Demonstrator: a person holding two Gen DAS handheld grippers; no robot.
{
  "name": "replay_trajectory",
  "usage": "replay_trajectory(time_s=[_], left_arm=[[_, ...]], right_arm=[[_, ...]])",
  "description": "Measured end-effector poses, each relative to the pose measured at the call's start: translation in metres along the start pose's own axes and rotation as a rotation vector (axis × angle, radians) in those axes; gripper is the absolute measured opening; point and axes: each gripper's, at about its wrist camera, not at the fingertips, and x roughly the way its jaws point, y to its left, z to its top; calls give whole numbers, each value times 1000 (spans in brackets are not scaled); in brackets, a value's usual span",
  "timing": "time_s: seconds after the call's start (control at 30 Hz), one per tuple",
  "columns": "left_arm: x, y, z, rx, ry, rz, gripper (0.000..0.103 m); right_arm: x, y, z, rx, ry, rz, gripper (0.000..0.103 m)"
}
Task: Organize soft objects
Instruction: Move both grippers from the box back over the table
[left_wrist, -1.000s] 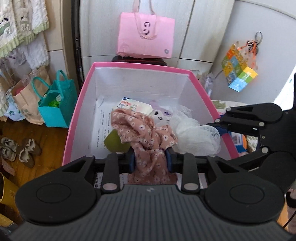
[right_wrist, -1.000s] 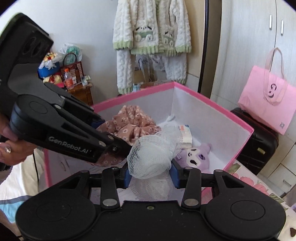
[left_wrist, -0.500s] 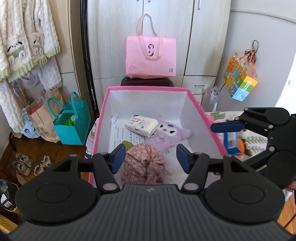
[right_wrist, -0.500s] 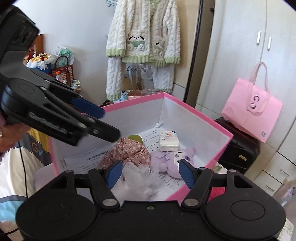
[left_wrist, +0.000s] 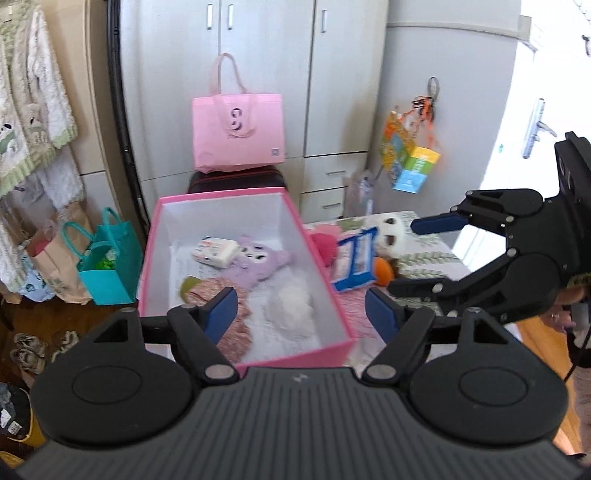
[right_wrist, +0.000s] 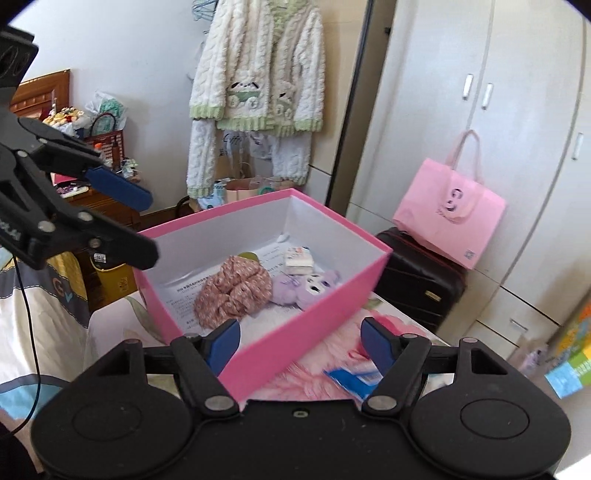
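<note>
a: why do both tools hang empty at the bottom of the frame?

b: left tool (left_wrist: 299, 314) and right tool (right_wrist: 300, 341) are spread wide, released, likely ready for another grab.

a: and the soft things?

b: mid-frame in the pink box (left_wrist: 332, 314): floral cloth (right_wrist: 232, 291), white mesh (left_wrist: 290, 308), purple plush (left_wrist: 258, 262). more toys, like the panda plush (left_wrist: 388, 230), wait on the bench right of it.
</note>
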Motion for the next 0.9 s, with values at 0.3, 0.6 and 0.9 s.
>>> replay_trajectory(time_s=[0.3,0.6,0.9], left_arm=[[-10,-45,-11,80,5,-71,77],[12,-95,-27,184,37,-140,77],[54,-125,-36,219,48,-149,77]], right_arm=[[-65,-28,-31,87,-69,-44,77],[-81,-53,-76,161,-100,-29,77],[-70,-73,-106,209,-115,6,77]])
